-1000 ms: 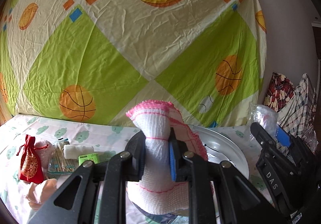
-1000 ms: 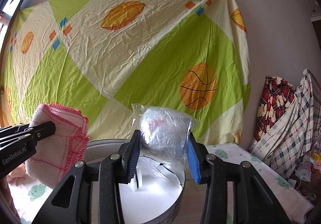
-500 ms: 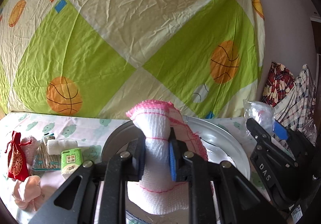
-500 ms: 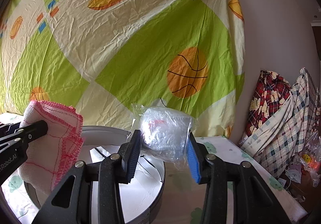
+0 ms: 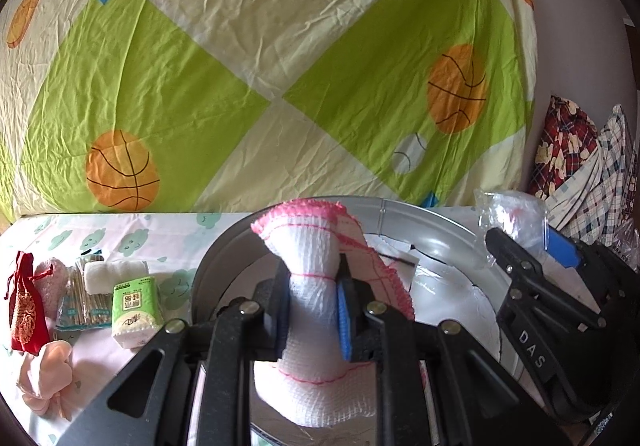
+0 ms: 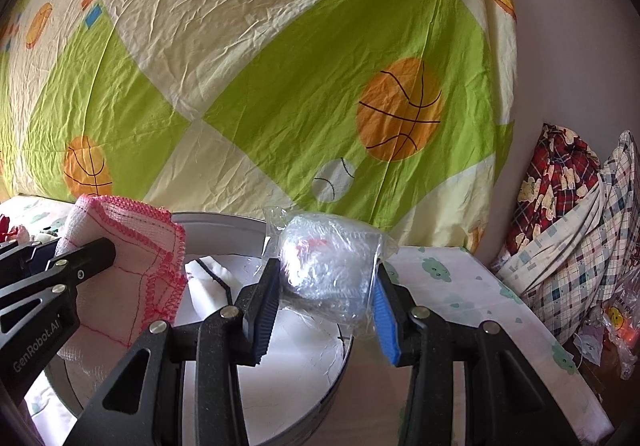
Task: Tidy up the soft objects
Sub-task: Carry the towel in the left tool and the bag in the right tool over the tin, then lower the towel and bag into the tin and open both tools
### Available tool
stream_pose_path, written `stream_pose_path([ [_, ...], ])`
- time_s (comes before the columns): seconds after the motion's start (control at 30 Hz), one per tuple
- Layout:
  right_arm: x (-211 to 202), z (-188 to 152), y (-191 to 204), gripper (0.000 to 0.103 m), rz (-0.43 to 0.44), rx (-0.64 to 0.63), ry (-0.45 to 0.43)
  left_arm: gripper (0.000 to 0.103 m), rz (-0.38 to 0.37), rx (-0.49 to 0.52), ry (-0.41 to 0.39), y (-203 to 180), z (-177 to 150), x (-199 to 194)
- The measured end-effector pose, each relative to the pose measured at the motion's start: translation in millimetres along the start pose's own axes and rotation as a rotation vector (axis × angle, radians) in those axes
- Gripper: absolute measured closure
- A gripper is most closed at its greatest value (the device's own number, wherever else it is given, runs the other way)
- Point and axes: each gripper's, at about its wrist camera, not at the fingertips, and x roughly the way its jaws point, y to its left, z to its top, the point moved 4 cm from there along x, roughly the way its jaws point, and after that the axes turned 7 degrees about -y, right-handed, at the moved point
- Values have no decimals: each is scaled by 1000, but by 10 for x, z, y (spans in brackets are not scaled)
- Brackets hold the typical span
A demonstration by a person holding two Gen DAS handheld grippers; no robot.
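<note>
Cloth (image 5: 312,286) pinched in left tongs (image 5: 314,296), over tin (image 5: 440,222)

White pink-edged cloth (image 5: 316,286) bunched upright over the round metal tin (image 5: 432,222), crinkled clear plastic packet (image 6: 332,266) held at its right.

A clear plastic bag (image 6: 330,270) sits pinched between the jaws, a round metal tin (image 6: 320,398) below them
</note>
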Motion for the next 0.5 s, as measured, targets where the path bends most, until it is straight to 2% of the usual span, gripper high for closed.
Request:
stream_pose_path([
  [0.5,49,-37,91,56,72,0,38,86,38,51,21,15,-46,35],
])
